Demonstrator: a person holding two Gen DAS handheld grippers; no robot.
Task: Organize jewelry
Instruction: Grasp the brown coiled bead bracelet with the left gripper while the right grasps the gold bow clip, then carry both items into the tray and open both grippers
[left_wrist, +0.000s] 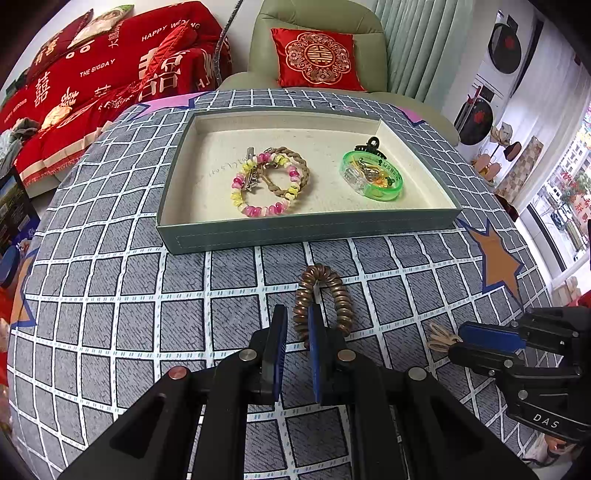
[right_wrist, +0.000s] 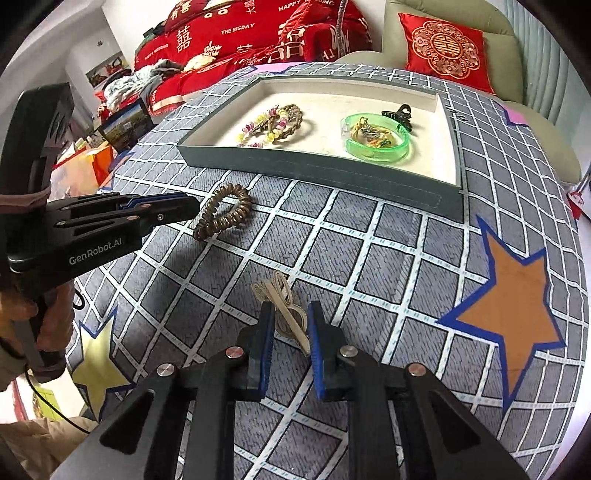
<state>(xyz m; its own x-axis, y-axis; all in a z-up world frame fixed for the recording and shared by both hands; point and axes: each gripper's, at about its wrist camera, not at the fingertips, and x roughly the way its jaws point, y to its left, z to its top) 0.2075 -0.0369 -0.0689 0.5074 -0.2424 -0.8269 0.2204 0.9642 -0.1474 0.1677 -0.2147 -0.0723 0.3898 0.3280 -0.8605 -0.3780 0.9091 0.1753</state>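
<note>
Both grippers are clamped: the left gripper pinches a bronze spiral hair tie, the right gripper a beige hair clip. Each item sits on the checked tablecloth near the front wall of the jewelry tray.

The near end of the coiled hair tie is hidden behind a finger of the left gripper. The small things inside the green bangle are too tangled to tell apart. The armchair is cut off at the top edge.

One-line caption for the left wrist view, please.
Left gripper shut on a coil hair tie before the tray; right gripper shut on a beige clip.
</note>
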